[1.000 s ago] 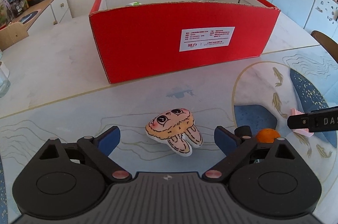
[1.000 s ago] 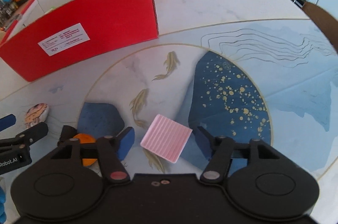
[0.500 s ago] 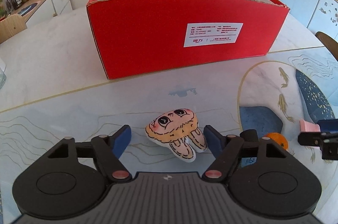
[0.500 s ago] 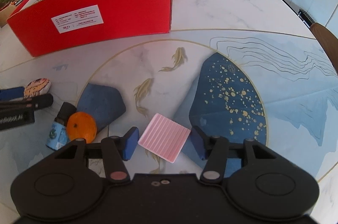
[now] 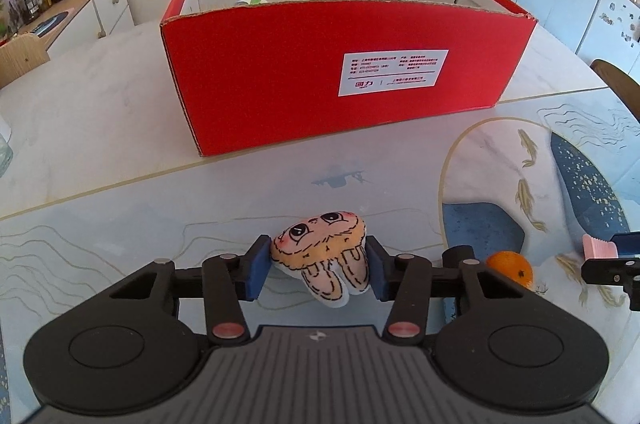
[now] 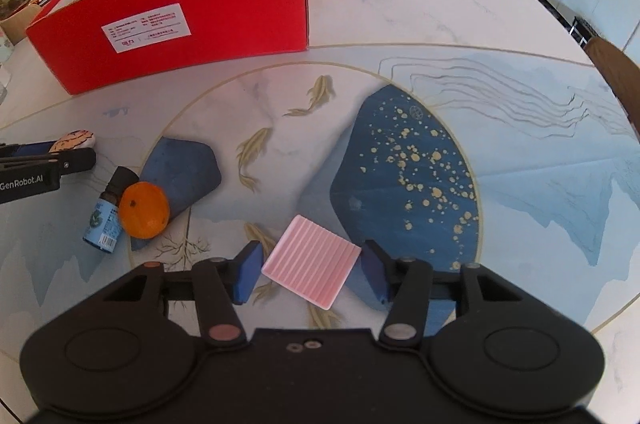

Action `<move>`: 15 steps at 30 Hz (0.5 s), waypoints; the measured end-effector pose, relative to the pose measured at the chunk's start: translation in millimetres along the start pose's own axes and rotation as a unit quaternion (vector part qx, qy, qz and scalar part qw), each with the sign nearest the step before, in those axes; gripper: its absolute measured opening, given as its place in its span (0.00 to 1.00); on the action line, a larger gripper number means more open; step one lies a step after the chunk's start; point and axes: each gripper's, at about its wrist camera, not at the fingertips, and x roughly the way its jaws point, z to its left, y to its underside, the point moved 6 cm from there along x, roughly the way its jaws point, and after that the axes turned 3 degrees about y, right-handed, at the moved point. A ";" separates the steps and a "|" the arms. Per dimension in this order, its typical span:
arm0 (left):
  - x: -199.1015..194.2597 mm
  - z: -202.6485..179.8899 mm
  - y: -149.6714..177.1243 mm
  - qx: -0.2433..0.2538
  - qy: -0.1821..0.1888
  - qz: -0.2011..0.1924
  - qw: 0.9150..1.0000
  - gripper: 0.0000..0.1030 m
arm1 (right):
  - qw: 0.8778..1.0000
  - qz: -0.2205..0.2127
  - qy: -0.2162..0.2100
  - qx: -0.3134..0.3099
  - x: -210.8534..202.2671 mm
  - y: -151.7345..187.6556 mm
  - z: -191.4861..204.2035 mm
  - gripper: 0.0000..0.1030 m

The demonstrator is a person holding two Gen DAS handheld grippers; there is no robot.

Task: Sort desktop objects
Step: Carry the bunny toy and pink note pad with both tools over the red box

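Two grippers, each with a small thing between its blue pads, on a painted tabletop before a red box.

The left gripper [image 5: 316,270] is closing on a soft toy [image 5: 325,254]: both pads already touch its sides, and it lies low on the table [image 5: 120,183], face toward the box [image 5: 344,71], two stitched ears pointing back at the camera, long axis running front to back. It is a plump printed-fabric cushion, tan and pink. The right gripper [image 6: 310,270] is at a narrow set around a tile [image 6: 311,267], a flat pink square with fine ridges, turned cornerwise; its right corner meets the right pad, while the left pad is just beside it. A round orange [image 6: 144,209] touches a small dark-capped bottle [image 6: 106,216] lying near the left gripper. The box is cardboard, open-topped, with a white label.
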 end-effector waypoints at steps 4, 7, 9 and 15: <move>-4.9 -0.1 1.7 -0.010 0.002 0.000 1.000 0.46 | 1.000 -0.008 -0.006 -0.012 -8.8 -0.2 -1.5 0.52; -10.3 -0.4 3.5 -0.017 0.006 -0.001 1.000 0.46 | 1.000 -0.009 -0.013 -0.012 -14.1 -0.7 -3.0 0.52; -15.2 -1.1 5.2 -0.023 0.009 -0.001 1.000 0.46 | 1.000 -0.011 -0.019 -0.013 -18.3 -1.2 -3.4 0.52; -35.6 -5.8 5.6 -0.037 0.024 -0.006 0.999 0.46 | 0.999 -0.019 -0.034 -0.023 -34.7 -5.0 -0.8 0.52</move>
